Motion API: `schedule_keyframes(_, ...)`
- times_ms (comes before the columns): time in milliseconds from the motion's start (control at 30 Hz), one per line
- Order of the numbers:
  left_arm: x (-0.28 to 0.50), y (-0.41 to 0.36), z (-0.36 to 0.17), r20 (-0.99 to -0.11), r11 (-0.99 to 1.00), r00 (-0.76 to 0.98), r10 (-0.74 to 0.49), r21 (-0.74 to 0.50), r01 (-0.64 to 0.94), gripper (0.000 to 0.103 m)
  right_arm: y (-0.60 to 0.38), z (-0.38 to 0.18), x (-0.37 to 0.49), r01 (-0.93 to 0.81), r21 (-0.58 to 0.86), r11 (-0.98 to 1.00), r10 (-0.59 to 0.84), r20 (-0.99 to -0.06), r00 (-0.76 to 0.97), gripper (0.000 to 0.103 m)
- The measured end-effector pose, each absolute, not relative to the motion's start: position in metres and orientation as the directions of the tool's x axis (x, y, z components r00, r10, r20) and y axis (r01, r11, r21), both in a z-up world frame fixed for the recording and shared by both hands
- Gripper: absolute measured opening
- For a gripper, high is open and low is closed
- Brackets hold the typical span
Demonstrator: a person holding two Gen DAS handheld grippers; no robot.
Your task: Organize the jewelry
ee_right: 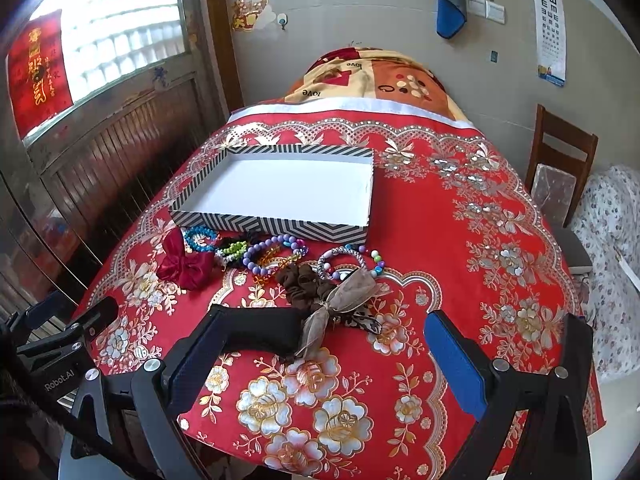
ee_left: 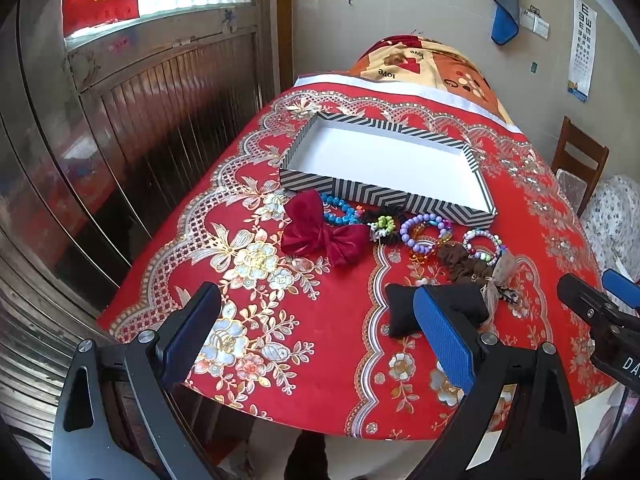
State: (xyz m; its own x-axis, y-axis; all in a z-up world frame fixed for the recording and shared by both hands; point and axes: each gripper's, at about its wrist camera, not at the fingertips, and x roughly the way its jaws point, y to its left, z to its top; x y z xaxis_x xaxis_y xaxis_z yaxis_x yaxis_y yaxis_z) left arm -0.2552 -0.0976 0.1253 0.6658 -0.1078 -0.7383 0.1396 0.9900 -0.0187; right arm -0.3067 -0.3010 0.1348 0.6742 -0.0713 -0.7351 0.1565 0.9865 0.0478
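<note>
A red tablecloth (ee_left: 344,360) with gold and silver flowers covers the whole table, and its near edge drops out of sight below both grippers. On its far half sits the box (ee_left: 384,196), shallow, with a black-and-white zigzag wall and a bare white floor; nothing lies inside it.

The jewelry lies in a loose row on the cloth just in front of the box's near wall. From the left: a dark red bow (ee_left: 320,236), a blue bead bracelet (ee_left: 340,212) partly tucked behind the bow, a black scrunchie (ee_left: 386,226) with green and white beads on it, a purple bead bracelet (ee_left: 424,232) overlapping orange beads (too tangled to separate), a pastel bead bracelet (ee_left: 482,246), and a brown scrunchie (ee_left: 464,264). Nearer still, a sheer beige ribbon bow (ee_right: 340,300) lies over a patterned piece that is mostly hidden under it.

A black cushion (ee_left: 436,312) lies closest to the camera; in both views a finger pad covers part of it, so its full shape is unclear.

The left gripper (ee_left: 320,344) hangs above the near cloth with its jaws wide apart, holding nothing. The right gripper (ee_right: 324,360) is likewise spread wide and empty; whether its left pad touches the cushion cannot be told.
</note>
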Motion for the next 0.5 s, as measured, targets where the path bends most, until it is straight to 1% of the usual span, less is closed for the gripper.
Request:
schedule_keyframes(233,-0.2548,-0.0941,0.1223,-0.749,0.99,0.653,-0.114,-0.028,0.14,0.098,-0.2966,0.1379,-0.3038,0.14,0.02,0.99,-0.081,-0.734,0.675,0.098)
schedule_keyframes(500,-0.2531,-0.0892,0.117,-0.765,0.991,0.635,-0.108,-0.034,0.128,0.098,-0.2986,0.1325,-0.3025,0.144,0.036,0.989,-0.069,-0.746,0.662,0.098)
